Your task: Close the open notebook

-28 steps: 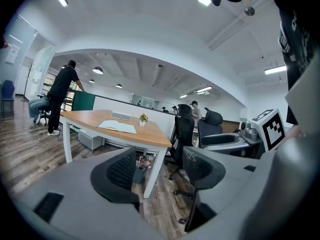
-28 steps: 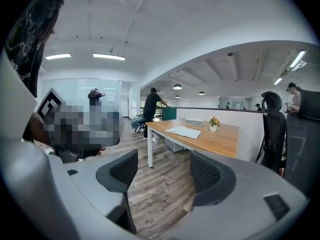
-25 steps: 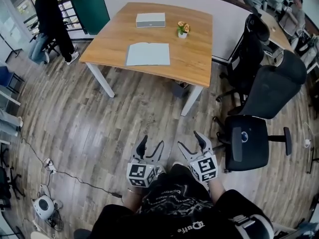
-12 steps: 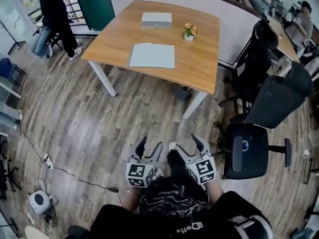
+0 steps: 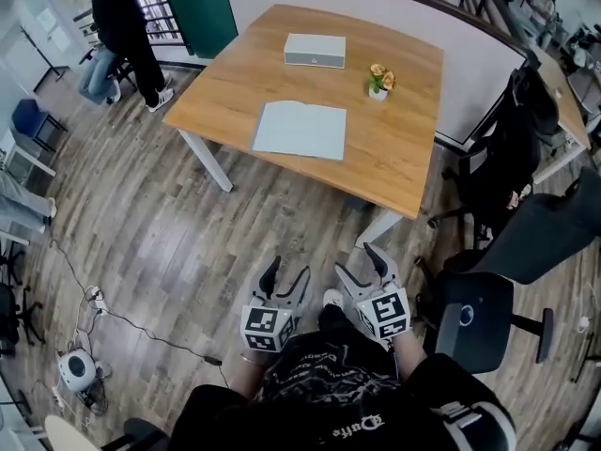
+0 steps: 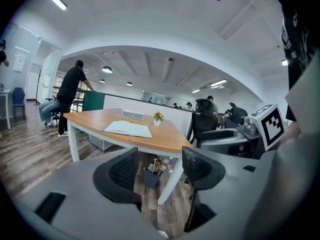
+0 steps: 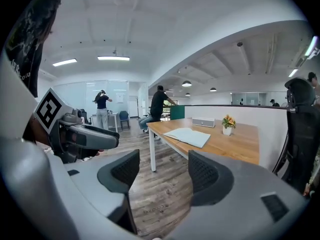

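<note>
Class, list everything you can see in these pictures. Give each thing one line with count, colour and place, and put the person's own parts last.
table: one, wooden top with white legs, ahead
notebook: one, pale pages, lying open on the table's near half
box: one, light grey, on the table's far side
flower pot: one, white with orange blooms, right of the box
chairs: several, black, to the right of the table
bystander: one, dark clothes, far left
cable: one, dark, on the floor at the left
left claw: one, grey, open and empty
right claw: one, grey, open and empty
</note>
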Tool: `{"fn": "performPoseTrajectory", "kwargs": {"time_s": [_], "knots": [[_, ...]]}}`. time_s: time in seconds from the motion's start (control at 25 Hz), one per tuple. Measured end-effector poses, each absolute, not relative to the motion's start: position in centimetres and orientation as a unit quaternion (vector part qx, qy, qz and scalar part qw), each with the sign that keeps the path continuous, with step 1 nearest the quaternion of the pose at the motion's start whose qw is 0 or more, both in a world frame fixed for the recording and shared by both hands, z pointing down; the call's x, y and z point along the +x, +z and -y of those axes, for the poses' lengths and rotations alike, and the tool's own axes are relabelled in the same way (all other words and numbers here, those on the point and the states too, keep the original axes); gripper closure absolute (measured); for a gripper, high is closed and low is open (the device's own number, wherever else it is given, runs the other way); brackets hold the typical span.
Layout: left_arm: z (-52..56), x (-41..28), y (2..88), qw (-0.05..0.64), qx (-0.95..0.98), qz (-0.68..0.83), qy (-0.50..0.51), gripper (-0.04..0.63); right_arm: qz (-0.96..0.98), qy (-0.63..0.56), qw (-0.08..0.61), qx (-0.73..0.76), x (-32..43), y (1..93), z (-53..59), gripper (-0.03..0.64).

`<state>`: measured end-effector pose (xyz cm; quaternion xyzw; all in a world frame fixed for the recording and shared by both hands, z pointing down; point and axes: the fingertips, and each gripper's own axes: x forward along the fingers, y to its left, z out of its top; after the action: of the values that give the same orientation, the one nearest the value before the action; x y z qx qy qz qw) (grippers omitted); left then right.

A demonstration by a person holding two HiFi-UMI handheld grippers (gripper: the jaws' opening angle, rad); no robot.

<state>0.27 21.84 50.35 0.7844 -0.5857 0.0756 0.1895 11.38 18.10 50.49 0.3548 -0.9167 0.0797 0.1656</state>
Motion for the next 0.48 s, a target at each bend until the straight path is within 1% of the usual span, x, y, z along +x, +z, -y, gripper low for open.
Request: {"fn": "performPoseTrajectory", "kwargs": {"time_s": [0.32,0.48], "knots": [[-14.0,2.1,50.8,0.199,0.771,0.601,0.074,0.298,0.925,0.067,0.185,0.324,12.2,50.7,-9.6,0.322],[-11.7,3.8,52.1,0.205,0.773,0.594,0.093,0.298,0.923,0.078,0.184,0.328,13.3,51.4,-6.7,0.325]]}}
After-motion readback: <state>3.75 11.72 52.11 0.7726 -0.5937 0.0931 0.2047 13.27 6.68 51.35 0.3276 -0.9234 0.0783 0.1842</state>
